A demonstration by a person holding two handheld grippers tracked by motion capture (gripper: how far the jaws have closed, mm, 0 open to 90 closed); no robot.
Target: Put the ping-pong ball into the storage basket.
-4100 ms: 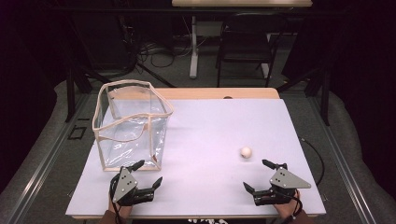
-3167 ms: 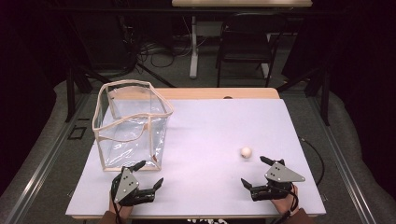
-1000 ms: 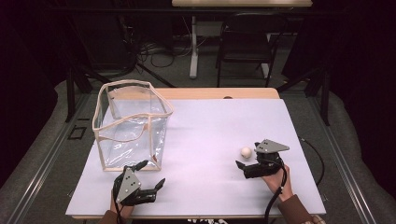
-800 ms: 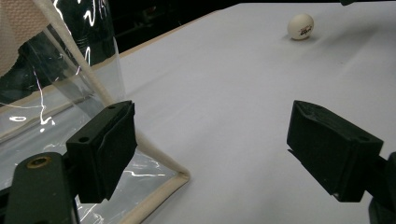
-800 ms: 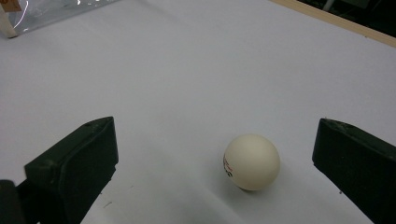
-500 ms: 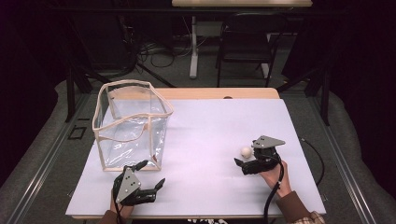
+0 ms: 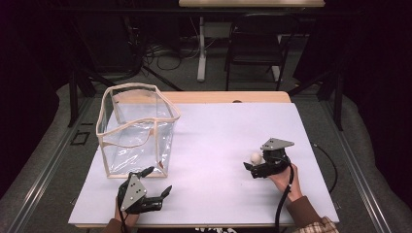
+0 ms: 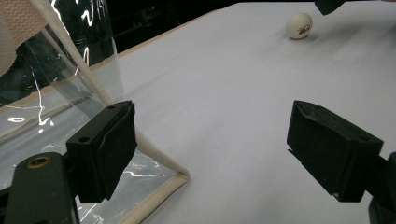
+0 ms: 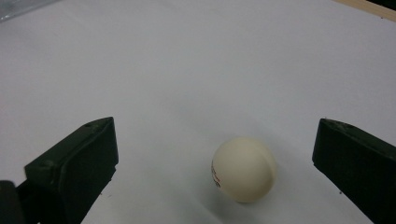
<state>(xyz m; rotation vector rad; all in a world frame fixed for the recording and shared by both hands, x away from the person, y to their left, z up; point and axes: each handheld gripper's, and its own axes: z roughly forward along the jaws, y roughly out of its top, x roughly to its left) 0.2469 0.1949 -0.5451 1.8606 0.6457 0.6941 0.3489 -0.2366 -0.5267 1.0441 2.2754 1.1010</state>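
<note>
Ball point(image 9: 243, 169) sits on the white table point(image 7: 214, 126) between my right gripper's point(image 9: 215, 163) spread jaws — untouched. My left gripper point(image 8: 224, 154), also spread wide, rests beside the clear bin point(image 7: 136, 128).

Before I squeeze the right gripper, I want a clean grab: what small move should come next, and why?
Probably ease the right gripper slightly forward and to its right, then close. Its jaws stand wide open around the small cream-white ball, touching neither side, and the ball lies nearer the right-hand jaw on the white tabletop.
</note>
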